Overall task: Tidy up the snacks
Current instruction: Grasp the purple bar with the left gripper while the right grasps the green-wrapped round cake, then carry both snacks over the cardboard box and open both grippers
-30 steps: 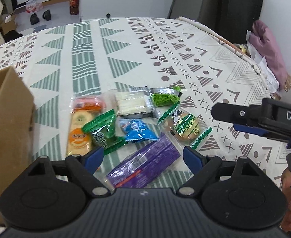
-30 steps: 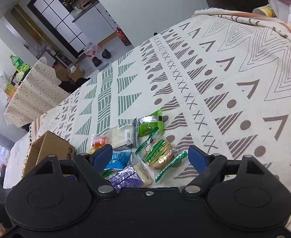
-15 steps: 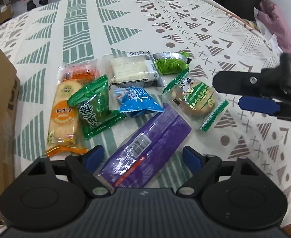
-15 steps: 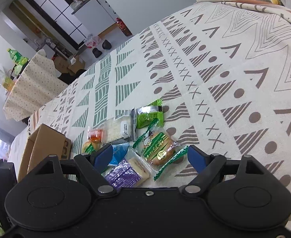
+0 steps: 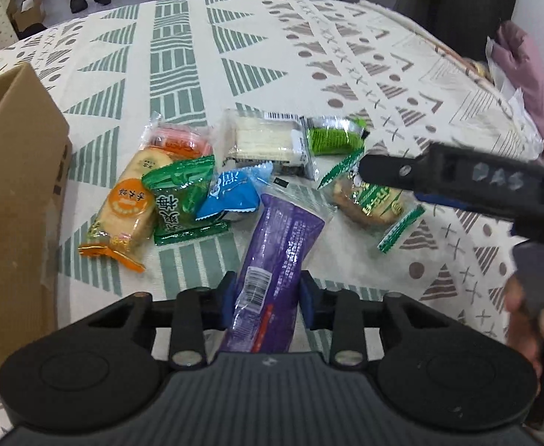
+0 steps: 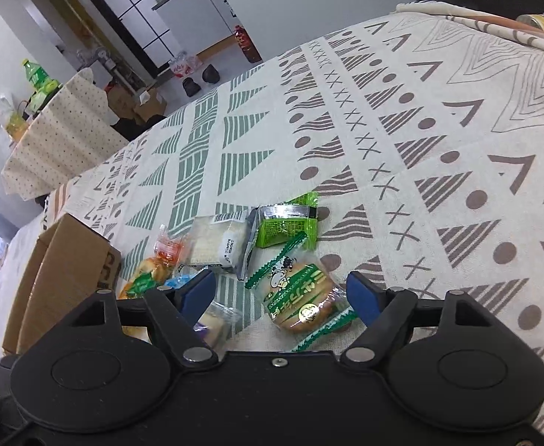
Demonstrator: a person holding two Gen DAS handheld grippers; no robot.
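My left gripper (image 5: pixel 268 294) is shut on the near end of a long purple snack packet (image 5: pixel 283 234), which points away over the patterned tablecloth (image 5: pixel 182 85). The loose pile holds an orange rice-cracker packet (image 5: pixel 127 208), a dark green packet (image 5: pixel 179 197), a blue packet (image 5: pixel 231 193), a white cake packet (image 5: pixel 264 141), a lime green packet (image 5: pixel 331 135) and a round cake in a green-striped wrapper (image 6: pixel 301 297). My right gripper (image 6: pixel 281 293) is open, one finger on each side of that round cake.
An open cardboard box (image 5: pixel 12 186) stands at the left of the pile, also visible as the box (image 6: pixel 67 278) in the right wrist view. Crumpled bags and pink cloth (image 5: pixel 524 70) lie at the table's far right edge. A hand (image 5: pixel 524 319) holds the right tool.
My left gripper went from open to shut on the purple packet's near end. My right gripper moved closer, and its fingers now straddle the round cake.
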